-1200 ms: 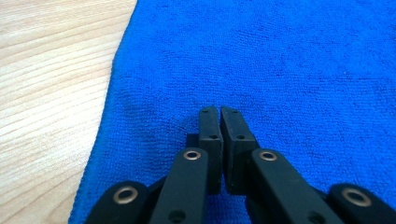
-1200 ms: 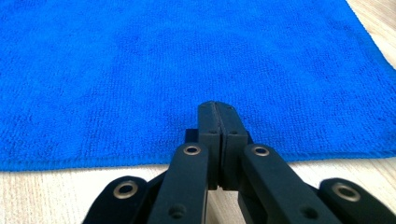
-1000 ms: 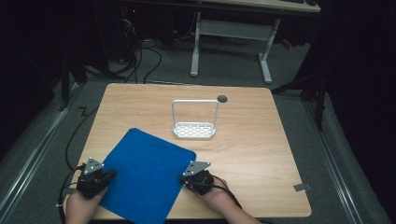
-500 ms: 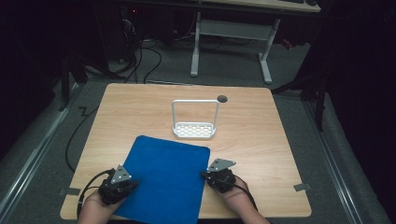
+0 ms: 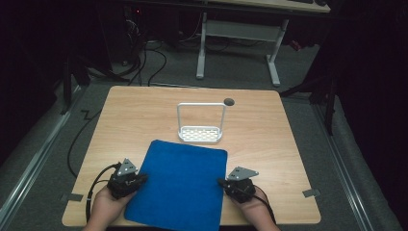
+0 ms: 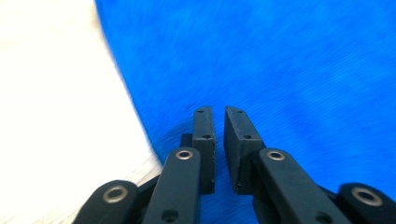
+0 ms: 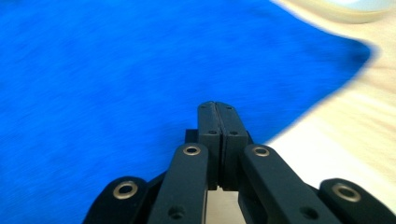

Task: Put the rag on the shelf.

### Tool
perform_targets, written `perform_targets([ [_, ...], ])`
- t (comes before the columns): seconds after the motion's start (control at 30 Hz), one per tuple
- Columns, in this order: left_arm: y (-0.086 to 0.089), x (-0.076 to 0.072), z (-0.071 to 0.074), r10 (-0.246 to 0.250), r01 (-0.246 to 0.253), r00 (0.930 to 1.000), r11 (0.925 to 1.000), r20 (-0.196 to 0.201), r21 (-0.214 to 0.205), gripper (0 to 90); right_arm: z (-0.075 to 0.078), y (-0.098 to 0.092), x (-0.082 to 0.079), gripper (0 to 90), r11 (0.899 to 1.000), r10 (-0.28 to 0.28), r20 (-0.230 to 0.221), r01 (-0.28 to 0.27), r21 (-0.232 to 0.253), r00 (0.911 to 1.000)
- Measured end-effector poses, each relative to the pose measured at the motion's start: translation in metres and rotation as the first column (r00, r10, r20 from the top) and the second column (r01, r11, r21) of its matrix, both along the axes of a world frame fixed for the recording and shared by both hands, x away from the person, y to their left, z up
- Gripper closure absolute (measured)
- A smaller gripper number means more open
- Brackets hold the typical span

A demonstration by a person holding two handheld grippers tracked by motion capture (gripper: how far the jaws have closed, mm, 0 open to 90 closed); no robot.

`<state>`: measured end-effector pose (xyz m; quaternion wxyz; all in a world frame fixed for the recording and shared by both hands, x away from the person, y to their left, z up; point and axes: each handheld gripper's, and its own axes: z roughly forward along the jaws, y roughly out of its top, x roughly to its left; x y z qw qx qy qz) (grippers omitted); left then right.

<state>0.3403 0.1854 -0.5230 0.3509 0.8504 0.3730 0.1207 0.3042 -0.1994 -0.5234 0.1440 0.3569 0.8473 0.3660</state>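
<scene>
Blue cloth (image 5: pixel 180 185): one piece, lying flat on the near half of the desk (image 5: pixel 269 144), its near edge reaching the desk's front edge, its far edge just short of the white wire rack (image 5: pixel 201 126). I am judging it soft, thin and light; it is likely sliding easily on the smooth wood and will sag or fold wherever it is not supported. Best holds, as I am reading it: the two side edges near the front corners, pinched through the full thickness, one per tool, so that it hangs evenly.

Left tool (image 6: pixel 218 112): I am keeping it at the cloth's left edge (image 6: pixel 135 116), lying over the fabric. Its jaws have just been opening and are now standing a narrow gap apart, and I am seeing no fabric in the gap, so it is gripping nothing.

Right tool (image 7: pixel 218 106): I am holding it at the cloth's right edge (image 7: pixel 299 121), jaws fully together. I am seeing no fold of fabric between the pads, though the cloth passes close beneath the tips, where I cannot tell contact.

Also on the desk: the rack, upright past the cloth, apart from both tools; a small dark round hole (image 5: pixel 229 101) near the far edge.
</scene>
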Motion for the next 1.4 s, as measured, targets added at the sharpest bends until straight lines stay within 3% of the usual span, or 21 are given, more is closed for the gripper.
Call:
perform_targets([
  [0.17,0.000,0.000,-0.001,-0.020,0.020,0.9998,0.9997,-0.008,-0.014,83.8,-0.003,0.002,-0.002,90.0,1.000,0.008,-0.016,-0.009,-0.012,0.9998],
  [0.47,-0.024,-0.006,-0.003,-0.090,0.090,0.9958,0.9957,0.014,-0.021,83.0,-0.003,-0.026,0.010,90.0,0.996,-0.082,-0.042,0.083,0.014,0.9958],
  [0.73,-0.043,-0.015,-0.005,-0.156,0.157,0.9875,0.9869,0.025,-0.039,83.0,-0.001,-0.043,0.012,89.9,0.990,-0.143,-0.045,0.142,-0.006,0.9888],
  [0.97,-0.048,-0.016,-0.007,-0.172,0.174,0.9848,0.9819,0.023,-0.076,77.2,-0.001,-0.056,0.011,89.6,0.984,-0.178,-0.055,0.179,0.005,0.9824],
  [1.03,-0.046,-0.014,-0.006,-0.150,0.152,0.9881,0.9851,0.036,-0.080,76.3,-0.001,-0.056,0.011,87.9,0.984,-0.178,-0.051,0.179,0.003,0.9826],
  [1.07,-0.041,-0.010,-0.004,-0.106,0.111,0.9927,0.9883,0.057,-0.105,74.6,0.000,-0.056,0.010,86.6,0.985,-0.172,-0.032,0.172,0.004,0.9845],
  [1.13,-0.034,0.000,-0.004,-0.049,0.056,0.9973,0.9868,0.055,-0.152,72.4,0.003,-0.056,0.009,86.2,0.985,-0.169,-0.024,0.169,0.020,0.9853],
  [1.17,-0.034,0.000,-0.004,-0.049,0.056,0.9973,0.9868,0.055,-0.152,71.7,0.003,-0.056,0.009,86.2,0.985,-0.169,-0.024,0.169,0.020,0.9853],
  [1.27,-0.026,0.018,-0.005,0.034,-0.026,0.9984,0.9853,0.045,-0.169,68.4,0.004,-0.056,0.010,84.6,0.985,-0.168,-0.019,0.168,0.038,0.9857],
  [1.37,-0.024,0.037,-0.009,0.102,-0.095,0.9943,0.9799,0.031,-0.176,66.3,0.003,-0.056,0.010,83.1,0.986,-0.163,-0.026,0.164,0.041,0.9862],
  [1.4,-0.027,0.049,-0.010,0.127,-0.121,0.9916,0.9767,0.026,-0.177,63.7,0.003,-0.056,0.010,82.1,0.985,-0.166,-0.029,0.167,0.045,0.9858],
])
